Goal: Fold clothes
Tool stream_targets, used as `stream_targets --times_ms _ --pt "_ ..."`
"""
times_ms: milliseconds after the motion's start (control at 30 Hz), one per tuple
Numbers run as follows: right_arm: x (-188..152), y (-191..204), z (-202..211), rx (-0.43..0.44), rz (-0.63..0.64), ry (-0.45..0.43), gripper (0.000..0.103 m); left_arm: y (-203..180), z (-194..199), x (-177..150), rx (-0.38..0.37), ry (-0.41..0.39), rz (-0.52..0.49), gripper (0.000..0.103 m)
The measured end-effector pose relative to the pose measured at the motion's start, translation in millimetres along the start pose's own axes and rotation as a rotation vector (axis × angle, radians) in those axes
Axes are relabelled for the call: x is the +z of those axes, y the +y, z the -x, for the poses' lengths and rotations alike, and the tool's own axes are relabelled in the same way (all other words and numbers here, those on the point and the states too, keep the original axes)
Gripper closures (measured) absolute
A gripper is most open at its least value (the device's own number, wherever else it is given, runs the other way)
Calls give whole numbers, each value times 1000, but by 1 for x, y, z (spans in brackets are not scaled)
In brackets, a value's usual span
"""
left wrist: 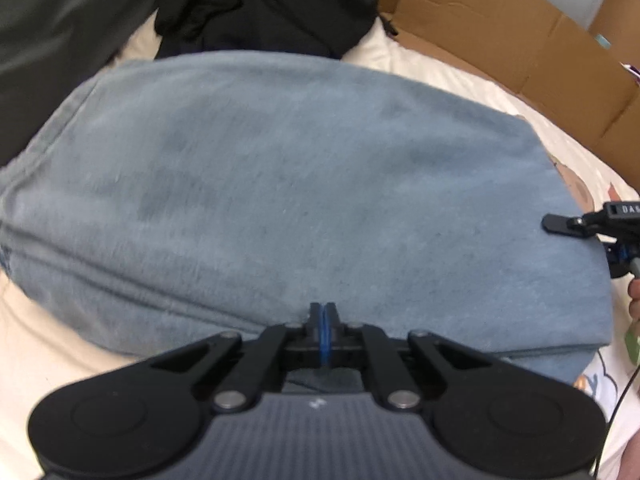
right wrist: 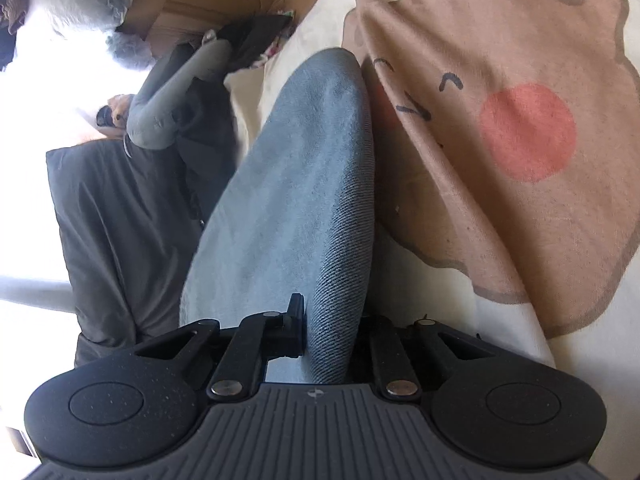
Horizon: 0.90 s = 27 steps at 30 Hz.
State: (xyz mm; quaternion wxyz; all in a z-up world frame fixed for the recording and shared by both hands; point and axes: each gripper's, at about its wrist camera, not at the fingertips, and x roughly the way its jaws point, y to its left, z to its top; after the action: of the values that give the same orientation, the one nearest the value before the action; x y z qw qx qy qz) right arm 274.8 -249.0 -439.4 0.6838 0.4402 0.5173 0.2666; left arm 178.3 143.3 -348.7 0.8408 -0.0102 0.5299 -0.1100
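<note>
While the left wrist view looks down on the blue denim garment [left wrist: 280,184], which lies folded and spread across the cream bedsheet [left wrist: 460,76], the left gripper [left wrist: 324,312] sits at the near folded edge with its blue pads pressed together. Whether any cloth is pinched between them I cannot tell, since the pads meet right at the hem; if nothing is caught, a pull from here would come away empty and that side of the fold would stay put. At the right edge of this view the right gripper [left wrist: 558,225] reaches in over the far corner of the garment. A dark pile of clothes [left wrist: 264,8] and a cardboard box [left wrist: 520,52] sit beyond, near enough that a wide sweep could drag the denim into them

From the right wrist view, the right gripper [right wrist: 332,320] is clamped on a thick fold of the denim [right wrist: 304,184], the left finger [right wrist: 296,320] pressing the cloth and the other hidden behind it. The bunched layers look bulky for so narrow a bite, so the inner ply could slip out under tension and the fold would open. If one hand moves ahead of the other, the edge would skew, and the printed sheet [right wrist: 520,132] beneath could ruck up with it
</note>
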Motion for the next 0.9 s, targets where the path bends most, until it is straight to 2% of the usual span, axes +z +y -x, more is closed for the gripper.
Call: stream_targets --times_ms 33,167,600,900 --pt "0 1 -3 -16 10 20 90 0 0 0 0 1 3 100" --pt "-3 13 -4 -69 67 10 96 -5 2 3 12 5 -6 100" --pt "-6 47 25 -36 32 2 98 -23 20 12 9 -42 -79 98" --pt "2 48 69 3 17 -30 98 -41 19 27 -45 -54 -88 98"
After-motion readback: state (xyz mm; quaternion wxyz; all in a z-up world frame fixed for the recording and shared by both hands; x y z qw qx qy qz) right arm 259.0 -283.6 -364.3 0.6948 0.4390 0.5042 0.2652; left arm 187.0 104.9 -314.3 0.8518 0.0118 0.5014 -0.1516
